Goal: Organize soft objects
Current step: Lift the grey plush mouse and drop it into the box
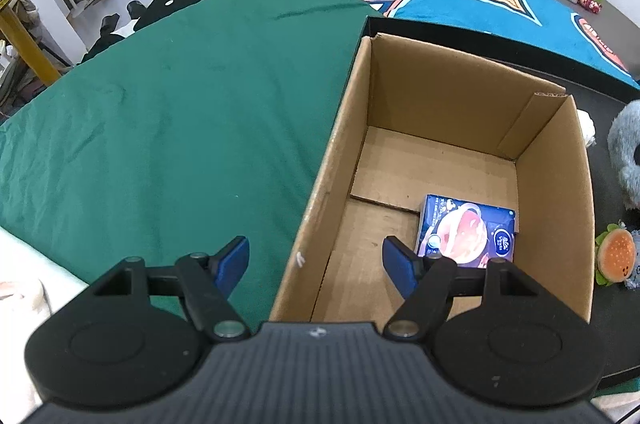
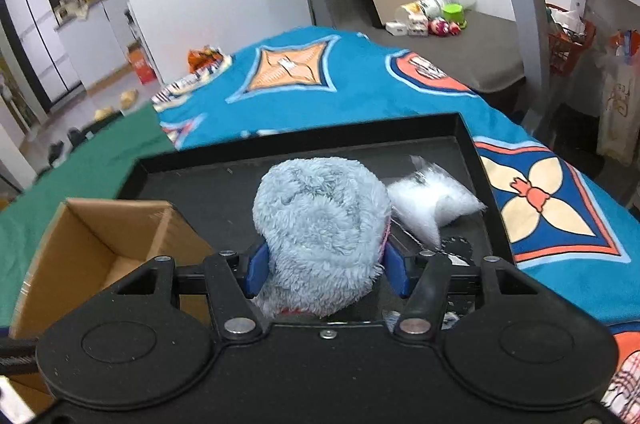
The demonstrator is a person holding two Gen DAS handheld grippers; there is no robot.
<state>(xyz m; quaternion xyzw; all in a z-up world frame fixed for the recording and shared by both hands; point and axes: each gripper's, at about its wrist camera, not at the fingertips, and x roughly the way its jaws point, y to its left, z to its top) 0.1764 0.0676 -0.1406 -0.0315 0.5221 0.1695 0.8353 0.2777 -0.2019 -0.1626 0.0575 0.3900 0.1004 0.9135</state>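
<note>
My right gripper [image 2: 326,270] is shut on a fluffy grey-blue plush toy [image 2: 320,224] and holds it over the black tray [image 2: 464,133]. The same plush shows at the right edge of the left wrist view [image 1: 626,159]. My left gripper [image 1: 316,260] is open and empty, straddling the near left wall of the open cardboard box [image 1: 344,127], which also shows in the right wrist view [image 2: 100,244]. A blue tissue pack [image 1: 466,230] lies in the box's near right corner. A burger plush [image 1: 616,258] lies on the tray right of the box.
A clear bag of white stuffing [image 2: 432,201] lies on the tray beside the plush. The tray and box rest on a bed with a green cloth [image 1: 160,127] and a blue patterned blanket [image 2: 320,79]. Clutter stands on the grey platform [image 2: 440,19] behind.
</note>
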